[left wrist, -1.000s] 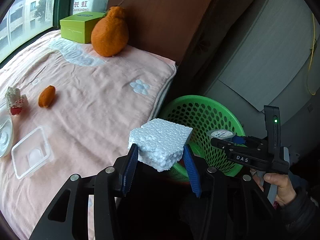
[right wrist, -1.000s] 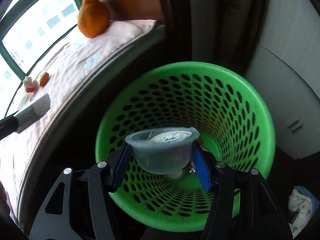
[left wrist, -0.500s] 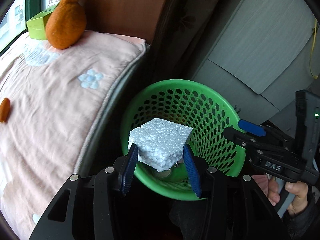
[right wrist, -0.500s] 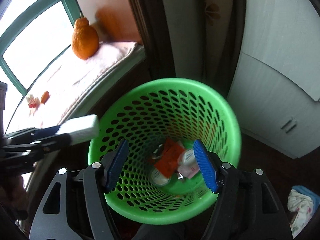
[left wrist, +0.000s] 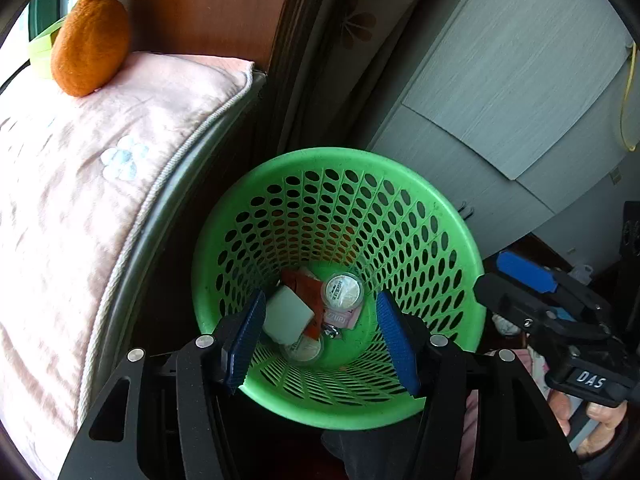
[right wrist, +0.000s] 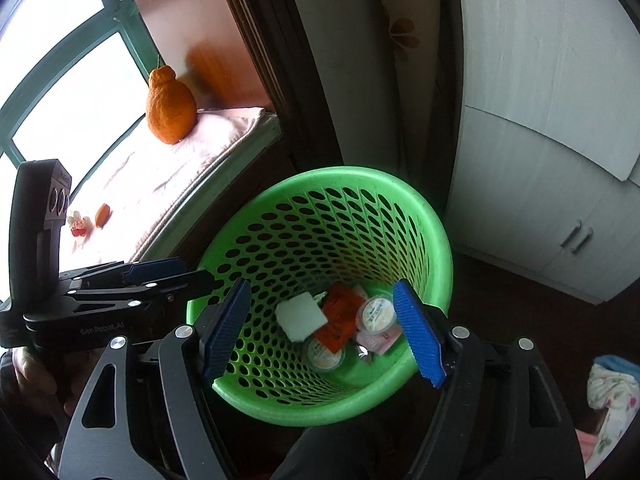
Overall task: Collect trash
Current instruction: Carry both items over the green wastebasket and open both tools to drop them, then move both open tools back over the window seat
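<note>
Both grippers hang over the green basket (left wrist: 460,216), the left gripper (left wrist: 320,332) and right gripper (right wrist: 322,328) opening empty, foam block (left wrist: 286,318) lying inside among trash, so next lift clear before reaching left for more

The basket (left wrist: 460,236) stands on the floor just right of the bed (left wrist: 60,208), with the cabinet (left wrist: 500,92) behind it. In its bottom lie a foam block (left wrist: 286,316), a wrapper (right wrist: 340,320) and two cups (left wrist: 343,291), close together. A plush fruit (left wrist: 90,40) sits on the bed's far end.
</note>
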Action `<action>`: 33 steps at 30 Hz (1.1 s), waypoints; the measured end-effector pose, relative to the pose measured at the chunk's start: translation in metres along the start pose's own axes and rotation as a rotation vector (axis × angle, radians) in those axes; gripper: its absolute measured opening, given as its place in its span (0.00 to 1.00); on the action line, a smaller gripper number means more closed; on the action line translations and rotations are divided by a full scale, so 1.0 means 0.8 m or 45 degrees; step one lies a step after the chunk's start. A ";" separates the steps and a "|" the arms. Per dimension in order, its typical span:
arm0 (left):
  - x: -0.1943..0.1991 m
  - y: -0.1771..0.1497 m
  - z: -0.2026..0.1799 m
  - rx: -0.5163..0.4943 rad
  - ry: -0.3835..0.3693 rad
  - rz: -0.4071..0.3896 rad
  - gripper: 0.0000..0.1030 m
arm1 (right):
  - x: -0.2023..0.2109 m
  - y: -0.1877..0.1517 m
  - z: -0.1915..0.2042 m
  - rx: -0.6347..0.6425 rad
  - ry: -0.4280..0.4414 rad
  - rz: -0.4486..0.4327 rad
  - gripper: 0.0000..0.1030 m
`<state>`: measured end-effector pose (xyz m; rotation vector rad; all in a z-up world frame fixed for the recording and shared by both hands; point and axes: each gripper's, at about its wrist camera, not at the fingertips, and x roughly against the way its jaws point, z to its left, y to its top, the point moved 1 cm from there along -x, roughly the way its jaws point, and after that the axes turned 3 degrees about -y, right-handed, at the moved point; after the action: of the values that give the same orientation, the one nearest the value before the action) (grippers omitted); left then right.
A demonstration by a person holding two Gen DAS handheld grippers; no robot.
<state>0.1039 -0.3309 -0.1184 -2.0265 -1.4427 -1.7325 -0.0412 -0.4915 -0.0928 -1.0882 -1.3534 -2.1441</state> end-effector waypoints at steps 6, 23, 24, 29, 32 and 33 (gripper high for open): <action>0.048 -0.009 0.008 -0.001 0.116 -0.113 0.63 | 0.004 0.002 0.030 0.065 0.043 -0.012 0.74; 0.189 -0.046 0.082 0.097 0.483 -0.355 0.80 | 0.000 0.019 0.158 0.256 0.176 -0.028 0.78; 0.193 -0.047 0.086 0.107 0.495 -0.361 0.82 | -0.001 0.020 0.166 0.267 0.185 -0.026 0.78; 0.219 -0.062 0.113 0.170 0.546 -0.378 0.82 | -0.005 0.021 0.205 0.323 0.219 -0.020 0.78; 0.231 -0.071 0.130 0.216 0.573 -0.382 0.82 | -0.009 0.022 0.224 0.350 0.235 -0.015 0.78; 0.235 -0.073 0.135 0.228 0.582 -0.384 0.82 | -0.010 0.022 0.231 0.357 0.242 -0.013 0.78</action>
<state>0.1207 -0.1252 -0.0300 -1.2634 -1.7187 -1.9242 0.0509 -0.3377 -0.0453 -0.7512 -1.5136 -1.9338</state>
